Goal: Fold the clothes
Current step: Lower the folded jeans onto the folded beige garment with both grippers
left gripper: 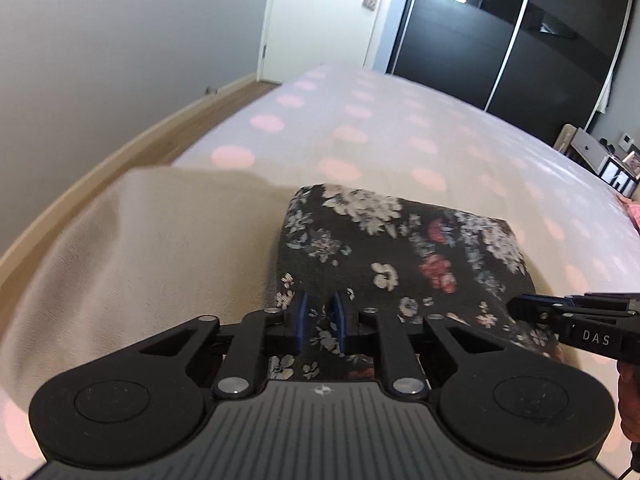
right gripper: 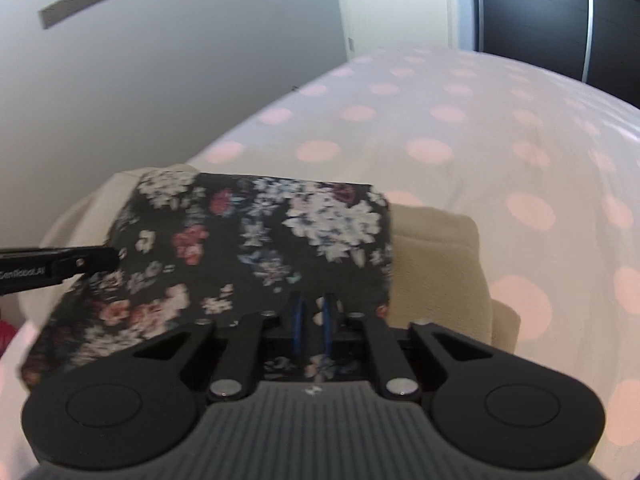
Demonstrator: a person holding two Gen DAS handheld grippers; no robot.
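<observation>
A dark floral garment point(left gripper: 392, 256) lies folded over a beige garment point(left gripper: 160, 248) on the bed. My left gripper point(left gripper: 320, 312) is shut on the floral garment's near left edge, cloth between its blue pads. My right gripper point(right gripper: 312, 312) is shut on the same floral garment point(right gripper: 256, 240) at its near right edge. The right gripper's tip point(left gripper: 532, 308) shows at the right of the left wrist view, and the left gripper's tip point(right gripper: 96, 260) at the left of the right wrist view. The beige garment point(right gripper: 436, 264) sticks out on both sides.
The bed has a white cover with pink dots point(left gripper: 400, 128). A wooden floor strip point(left gripper: 120, 148) and a grey wall run along its left side. A white door point(left gripper: 320, 12) and dark sliding wardrobe doors point(left gripper: 500, 40) stand beyond. A low shelf point(left gripper: 600, 156) is at the far right.
</observation>
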